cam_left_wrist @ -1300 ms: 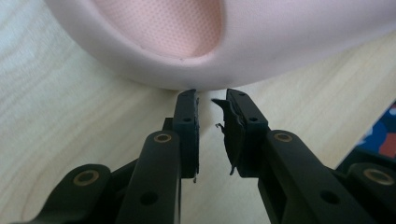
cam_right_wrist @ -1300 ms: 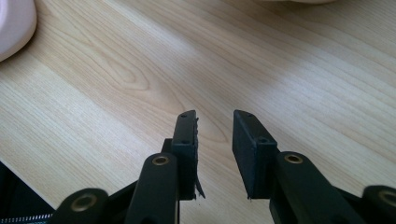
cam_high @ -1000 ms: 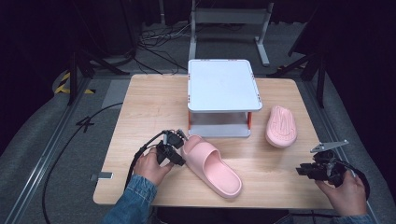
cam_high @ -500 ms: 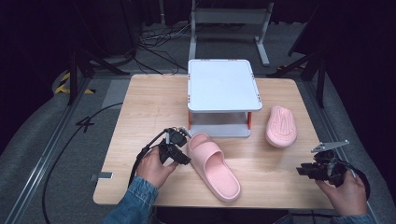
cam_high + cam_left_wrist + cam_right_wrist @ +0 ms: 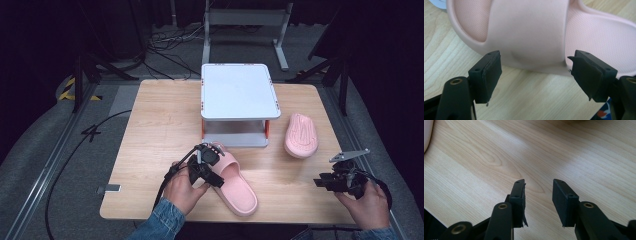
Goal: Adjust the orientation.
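A pink slide slipper [image 5: 235, 182] lies sole down on the wooden table [image 5: 160, 125], near the front. My left gripper [image 5: 215, 172] sits at its left side by the strap. In the left gripper view its jaws [image 5: 535, 72] stand wide apart just short of the strap [image 5: 529, 32]; they have just been opening and nothing is between them. The second pink slipper [image 5: 301, 134] lies sole up at the right. My right gripper [image 5: 320, 181] hovers over bare wood at the front right [image 5: 539, 195]. Its jaws are apart and empty, and have just been opening a little.
A white two-tier stand [image 5: 239, 90] with orange posts stands mid-table behind the slippers. A black cable [image 5: 75, 150] trails off the table's left side. Dark frames and floor surround the table. A pink slipper's edge [image 5: 427, 135] shows at the right gripper view's top left.
The left hand has shifted right and toward the near edge beside the slipper, and its jaws have spread. The slipper has turned slightly. The right hand has stayed put.
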